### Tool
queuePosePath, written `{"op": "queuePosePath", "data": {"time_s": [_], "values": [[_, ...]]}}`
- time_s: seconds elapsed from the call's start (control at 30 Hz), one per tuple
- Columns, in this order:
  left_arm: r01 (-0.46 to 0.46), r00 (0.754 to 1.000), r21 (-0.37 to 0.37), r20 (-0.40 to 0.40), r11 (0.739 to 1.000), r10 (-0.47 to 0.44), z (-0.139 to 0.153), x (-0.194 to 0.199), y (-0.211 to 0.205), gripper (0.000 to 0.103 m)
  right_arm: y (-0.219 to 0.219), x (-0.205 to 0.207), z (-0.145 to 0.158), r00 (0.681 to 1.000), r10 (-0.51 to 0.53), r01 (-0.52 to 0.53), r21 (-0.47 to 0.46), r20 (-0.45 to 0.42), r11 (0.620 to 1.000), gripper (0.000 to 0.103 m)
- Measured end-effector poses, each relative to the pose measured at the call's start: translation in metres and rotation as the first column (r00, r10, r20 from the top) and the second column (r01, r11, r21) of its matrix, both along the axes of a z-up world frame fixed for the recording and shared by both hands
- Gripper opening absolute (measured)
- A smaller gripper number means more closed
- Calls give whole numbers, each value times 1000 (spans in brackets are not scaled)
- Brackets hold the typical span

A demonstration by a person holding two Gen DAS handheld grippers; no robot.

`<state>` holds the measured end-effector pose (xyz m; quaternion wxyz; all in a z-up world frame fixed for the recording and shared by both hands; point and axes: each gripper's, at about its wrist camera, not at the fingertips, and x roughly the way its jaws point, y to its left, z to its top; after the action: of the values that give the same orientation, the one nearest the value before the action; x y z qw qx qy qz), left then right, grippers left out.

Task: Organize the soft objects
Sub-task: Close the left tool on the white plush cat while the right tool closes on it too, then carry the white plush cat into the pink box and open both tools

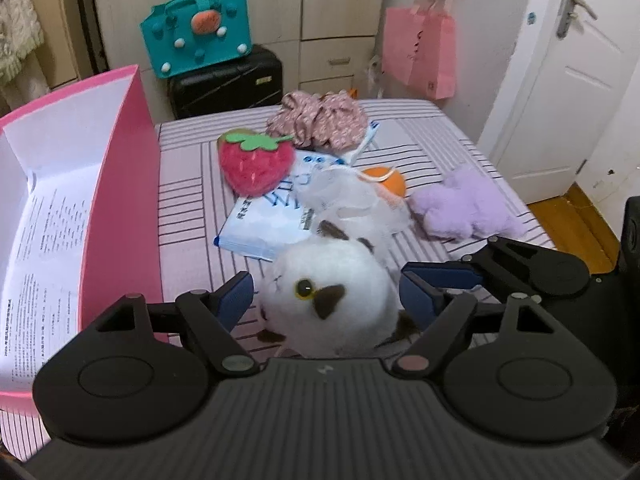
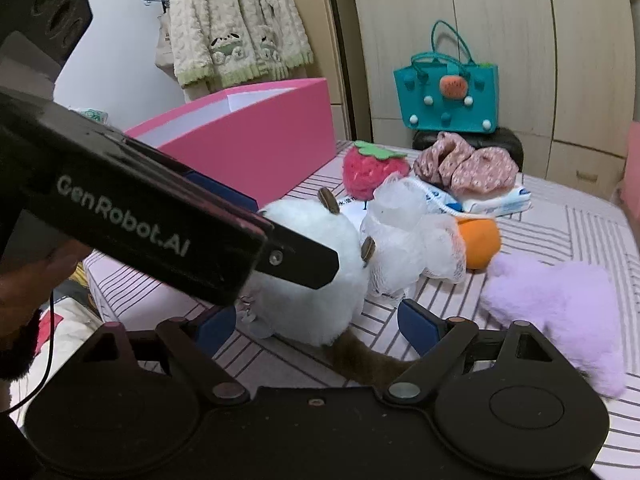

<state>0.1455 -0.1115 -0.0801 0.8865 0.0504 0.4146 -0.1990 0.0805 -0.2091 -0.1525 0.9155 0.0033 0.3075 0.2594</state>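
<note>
A white plush toy [image 1: 332,300] with brown ears and a yellow eye lies on the striped bed. My left gripper [image 1: 326,292] is open, with its blue pads on either side of the plush and a gap at each side. In the right wrist view the same plush [image 2: 312,280] lies between my open right gripper [image 2: 316,324] and the left gripper's body [image 2: 160,220], which crosses from the left. Behind lie a red strawberry plush [image 1: 256,166], a white mesh puff [image 1: 352,200], an orange ball [image 1: 394,182] and a purple plush [image 1: 464,204].
An open pink box [image 1: 116,184] with white lining stands at the left on the bed. A tissue pack [image 1: 272,216] and floral fabric [image 1: 320,120] lie further back. A black suitcase [image 1: 224,84] with a teal bag [image 1: 196,36] stands behind the bed. A white door [image 1: 568,80] is at the right.
</note>
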Motion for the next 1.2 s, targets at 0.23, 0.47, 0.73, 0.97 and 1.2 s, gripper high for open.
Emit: {"op": "queuePosePath", "data": {"time_s": [0.23,0.47,0.73,0.97,1.2], "values": [[-26,1000,-31,-7,999,26,-10,-3,3,67,4,8,-12,999,35,-34,38,-22,999,67],[3,1000,-30,-25,1000,-3,-1,-14,7,66,6,1,-2,999,7,-5,36,-49,999,63],[69,998,-54,-2,996,-69,36,-41,28,67,16,-19,32,998,16,-15,3,-69,1000,63],[71,997,-109,-16,992,-73,66,-56,62,67,39,-36,73,997,69,-70,-64,-21,995,63],[54,998,-157,-11,986,-56,89,-67,98,67,62,-41,106,991,133,-135,-84,-28,987,63]]}}
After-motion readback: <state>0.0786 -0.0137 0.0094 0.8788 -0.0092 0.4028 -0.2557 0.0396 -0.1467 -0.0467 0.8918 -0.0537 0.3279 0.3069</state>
